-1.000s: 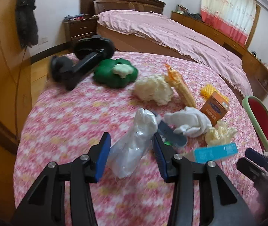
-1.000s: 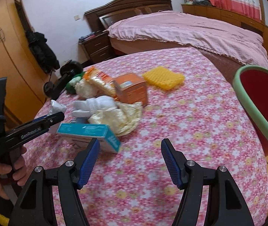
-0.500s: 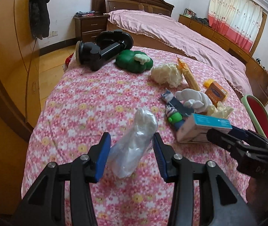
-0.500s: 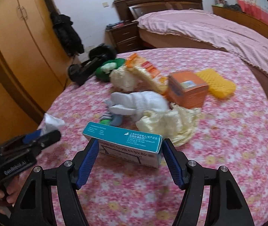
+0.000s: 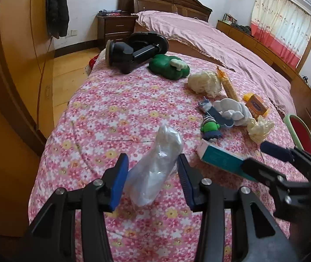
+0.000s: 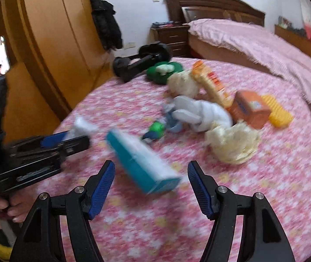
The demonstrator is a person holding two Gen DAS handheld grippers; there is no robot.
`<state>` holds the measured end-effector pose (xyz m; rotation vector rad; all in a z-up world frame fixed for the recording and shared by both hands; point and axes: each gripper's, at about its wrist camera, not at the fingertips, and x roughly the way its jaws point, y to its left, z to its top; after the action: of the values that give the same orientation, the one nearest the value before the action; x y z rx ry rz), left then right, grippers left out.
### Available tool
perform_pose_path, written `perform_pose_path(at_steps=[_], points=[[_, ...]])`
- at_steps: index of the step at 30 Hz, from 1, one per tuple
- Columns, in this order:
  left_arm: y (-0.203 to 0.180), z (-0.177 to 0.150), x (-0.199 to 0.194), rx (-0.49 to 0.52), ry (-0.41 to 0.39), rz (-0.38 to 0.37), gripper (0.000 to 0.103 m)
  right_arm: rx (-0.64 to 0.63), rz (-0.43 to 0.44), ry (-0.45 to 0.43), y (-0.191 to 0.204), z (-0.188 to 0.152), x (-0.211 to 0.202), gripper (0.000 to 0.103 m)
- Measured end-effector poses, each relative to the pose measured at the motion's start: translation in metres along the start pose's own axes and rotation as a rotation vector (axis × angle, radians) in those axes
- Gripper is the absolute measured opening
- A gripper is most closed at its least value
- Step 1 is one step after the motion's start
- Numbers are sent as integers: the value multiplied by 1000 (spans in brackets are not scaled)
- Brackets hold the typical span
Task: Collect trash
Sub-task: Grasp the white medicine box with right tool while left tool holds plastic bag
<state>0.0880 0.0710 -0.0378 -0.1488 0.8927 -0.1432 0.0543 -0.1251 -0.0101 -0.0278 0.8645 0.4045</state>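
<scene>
Shifted teal cardboard box (image 6: 140,161), rectangular.

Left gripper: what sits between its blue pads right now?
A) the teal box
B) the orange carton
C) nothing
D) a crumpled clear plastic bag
D: in the left wrist view the left gripper has the crumpled clear plastic bag pinched between both pads, lifted off the floral cloth.

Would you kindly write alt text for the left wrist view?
The left gripper holds a crumpled clear plastic bag over a table with a pink flowered cloth. To its right, the right gripper reaches around a teal box, with toys and crumpled trash beyond.
</scene>
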Motion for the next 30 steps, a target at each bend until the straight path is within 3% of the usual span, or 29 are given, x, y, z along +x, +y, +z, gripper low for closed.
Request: perform_pose_path(at_steps=[3,7,10,16,19,30], points=[[2,-2,-4,-6,-4,4,46,-51,0,32,1,5,8,70],[4,-4,-7,-12,-8,6,46,-129,66,110,16,-2,23,70],[4,-4,-8,-8,-8,14,46,-114,74,136,18,-4,34,70],[3,-5,-8,-8,-8,15,46,-101,72,124,17,-4,39,70],[3,-5,-8,-6,-5,19,46,-105,60,133,20,-11,38,63],[-10,-2,-9,12,-5,19,46,-43,49,48,11,-16,11,62]])
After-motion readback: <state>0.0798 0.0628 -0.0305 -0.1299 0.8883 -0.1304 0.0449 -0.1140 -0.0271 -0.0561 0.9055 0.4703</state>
